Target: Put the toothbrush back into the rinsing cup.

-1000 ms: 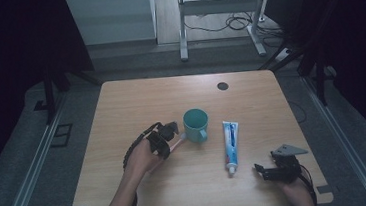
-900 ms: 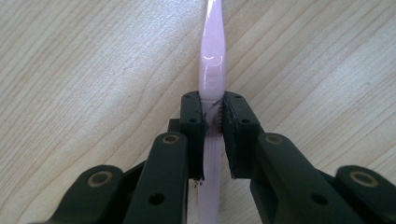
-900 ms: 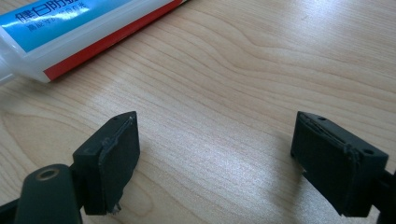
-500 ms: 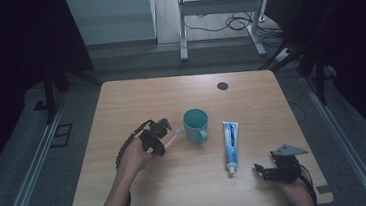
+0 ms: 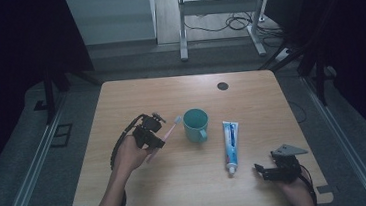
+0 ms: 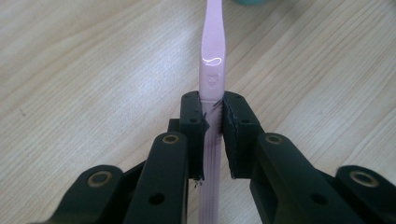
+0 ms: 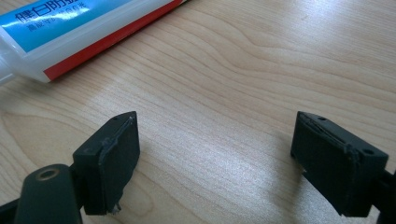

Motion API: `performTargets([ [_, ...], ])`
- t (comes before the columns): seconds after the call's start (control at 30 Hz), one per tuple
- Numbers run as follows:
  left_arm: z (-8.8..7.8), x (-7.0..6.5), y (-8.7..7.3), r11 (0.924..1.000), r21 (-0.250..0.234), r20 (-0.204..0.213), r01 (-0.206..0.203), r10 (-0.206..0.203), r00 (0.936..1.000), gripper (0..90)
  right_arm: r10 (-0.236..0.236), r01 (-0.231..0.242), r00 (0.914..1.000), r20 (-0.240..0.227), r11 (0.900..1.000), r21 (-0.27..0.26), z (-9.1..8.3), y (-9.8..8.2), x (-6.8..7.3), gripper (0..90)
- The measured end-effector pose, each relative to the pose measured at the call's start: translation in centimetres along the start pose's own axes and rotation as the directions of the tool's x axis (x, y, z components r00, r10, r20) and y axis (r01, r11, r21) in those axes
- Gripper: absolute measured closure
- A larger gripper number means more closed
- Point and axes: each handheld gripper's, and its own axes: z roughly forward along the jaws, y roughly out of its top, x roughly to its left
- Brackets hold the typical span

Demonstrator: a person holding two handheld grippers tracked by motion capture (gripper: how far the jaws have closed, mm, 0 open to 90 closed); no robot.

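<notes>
Pale wood table [image 5: 188, 183] fronts a dim room. Left gripper [image 5: 159, 131], at about 9 o'clock from the cup [image 5: 196, 125], is clenched on a pink toothbrush [image 6: 212, 56] whose head points toward the cup. Paste tube [image 5: 230, 140] lies at the cup's 4 o'clock. Right gripper [image 7: 219, 163], at the tube's 4 o'clock, stands released, jaws wide over bare wood.

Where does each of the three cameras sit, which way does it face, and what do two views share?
High view: above the person's side, looking forward and down on the table; forearms, left gripper and right gripper show.
Left gripper view: on the left gripper, looking along its jaws, closed on the pink toothbrush.
Right gripper view: on the right gripper, jaws apart, facing the toothpaste tube.
Shared: high and left gripper views both show the toothbrush.
</notes>
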Motion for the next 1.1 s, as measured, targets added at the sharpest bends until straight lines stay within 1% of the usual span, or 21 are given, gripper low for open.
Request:
performTargets([
  [0.17, -0.8, 0.1, -0.1, 0.9983, -0.059, 0.01, -0.006, 0.007, 0.9999, 79.2, -0.002, 0.002, 1.0, 0.0, 1.0, -0.001, 0.0, 0.0, 0.0, 15.3],
  [0.3, -1.5, 0.2, -0.1, 0.9926, -0.121, 0.02, -0.004, 0.006, 0.9998, 79.1, -0.002, 0.002, 1.0, 0.0, 1.0, -0.001, 0.0, 0.0, 0.0, 15.3],
  [0.4, -1.9, 0.2, -0.1, 0.9872, -0.159, 0.026, -0.011, 0.015, 0.9995, 79.2, -0.003, 0.003, 1.0, 0.0, 1.0, -0.002, 0.0, 0.0, 0.0, 15.3],
  [0.43, -2.1, 0.1, -0.1, 0.9842, -0.177, 0.028, -0.012, 0.017, 0.9995, 79.1, -0.004, 0.004, 1.0, 0.0, 1.0, -0.002, 0.0, 0.0, 0.0, 15.3],
  [0.5, -2.4, 0.1, -0.1, 0.9775, -0.209, 0.031, -0.026, 0.033, 0.999, 79.2, -0.003, 0.003, 1.0, 0.0, 1.0, -0.002, 0.0, 0.0, 0.0, 15.3],
  [0.53, -2.5, 0.0, -0.1, 0.9749, -0.222, 0.035, -0.015, 0.023, 0.9991, 79.1, -0.003, 0.003, 1.0, 0.0, 1.0, -0.002, 0.0, 0.0, 0.0, 15.3],
  [0.6, -2.7, 0.0, 0.0, 0.9675, -0.252, 0.032, -0.02, 0.029, 0.9991, 79.1, -0.003, 0.003, 1.0, 0.0, 1.0, -0.002, 0.0, 0.0, 0.0, 15.3],
  [0.63, -2.8, -0.1, 0.0, 0.9655, -0.259, 0.029, -0.022, 0.031, 0.9991, 79.1, -0.003, 0.003, 1.0, 0.0, 1.0, -0.002, 0.0, 0.0, 0.0, 15.3],
  [0.7, -3.0, -0.2, 0.1, 0.9568, -0.29, 0.037, -0.013, 0.025, 0.999, 79.1, -0.003, 0.003, 1.0, 0.0, 1.0, -0.002, 0.0, 0.0, 0.0, 15.3],
  [0.8, -3.3, -0.4, 0.2, 0.9477, -0.319, 0.047, -0.005, 0.021, 0.9987, 79.1, -0.003, 0.003, 1.0, 0.0, 1.0, -0.002, 0.0, 0.0, 0.0, 15.3],
  [0.83, -3.4, -0.4, 0.3, 0.9457, -0.325, 0.048, -0.003, 0.019, 0.9987, 79.1, -0.003, 0.003, 1.0, 0.0, 1.0, -0.002, 0.0, 0.0, 0.0, 15.3],
  [1.0, -3.5, -0.8, 0.7, 0.9285, -0.371, 0.058, -0.002, 0.025, 0.998, 79.1, -0.003, 0.003, 1.0, 0.0, 1.0, -0.002, 0.0, 0.0, 0.0, 15.3],
  [1.1, -3.4, -1.1, 1.1, 0.92, -0.392, 0.063, -0.001, 0.028, 0.9976, 79.1, -0.003, 0.003, 1.0, 0.0, 1.0, -0.002, 0.0, 0.0, 0.0, 15.3],
])
